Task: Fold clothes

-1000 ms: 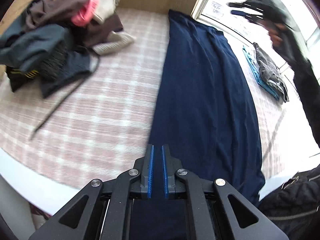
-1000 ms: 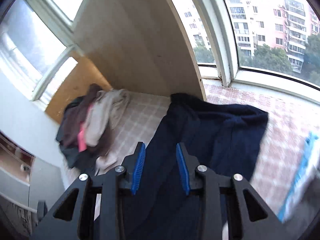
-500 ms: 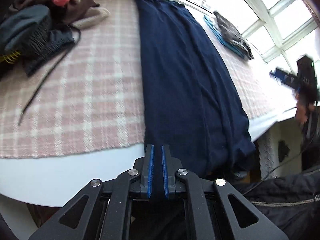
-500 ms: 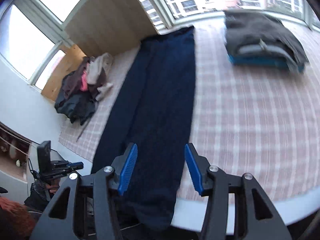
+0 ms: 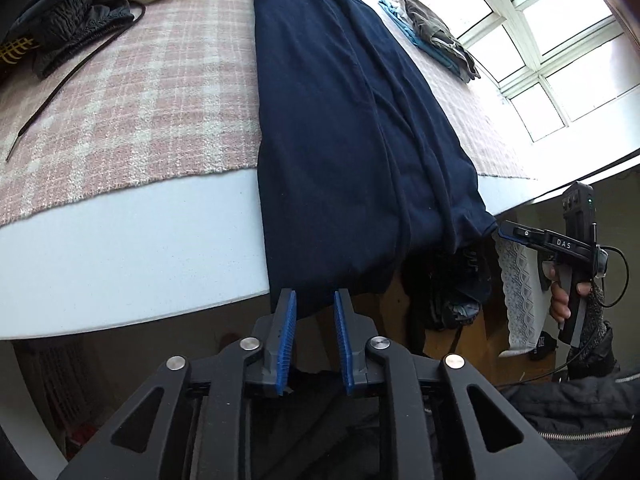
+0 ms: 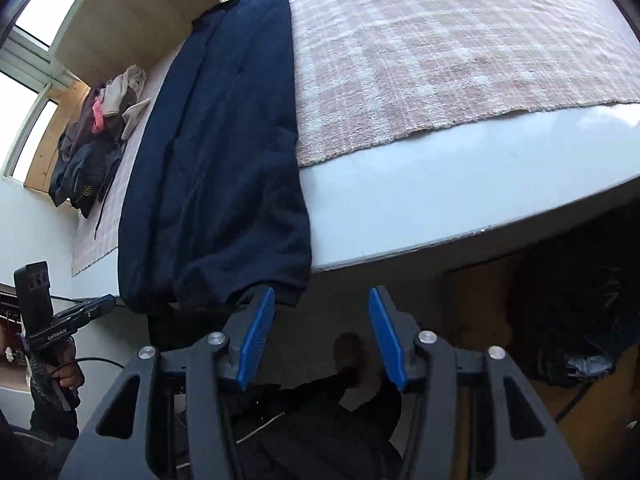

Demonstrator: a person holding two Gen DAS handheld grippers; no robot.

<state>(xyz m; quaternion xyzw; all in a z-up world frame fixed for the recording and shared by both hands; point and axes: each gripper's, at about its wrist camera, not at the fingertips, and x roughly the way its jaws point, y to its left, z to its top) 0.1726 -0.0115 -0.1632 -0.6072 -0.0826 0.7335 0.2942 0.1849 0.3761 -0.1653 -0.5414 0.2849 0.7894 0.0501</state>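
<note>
Two grippers: both point down at the near edge of the white surface (image 5: 132,248).
Left gripper (image 5: 315,334): jaws opening, narrow; garment hem between the blue pads, contact unclear.
Right gripper (image 6: 322,334): jaws wide, nothing between them.
Long navy blue garment (image 5: 340,120): spread lengthwise on the pink checked blanket (image 5: 140,112), hem overhanging.
Folded grey and teal stack (image 5: 436,40): upper right.
Heap of unfolded clothes (image 5: 60,28): upper left.

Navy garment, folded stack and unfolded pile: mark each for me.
Navy garment (image 5: 340,120): left wrist view, middle of its flat length.
Folded stack (image 5: 436,36): left wrist view, grey top piece.
Unfolded pile (image 6: 96,136): right wrist view, dark clothes at its centre.
</note>
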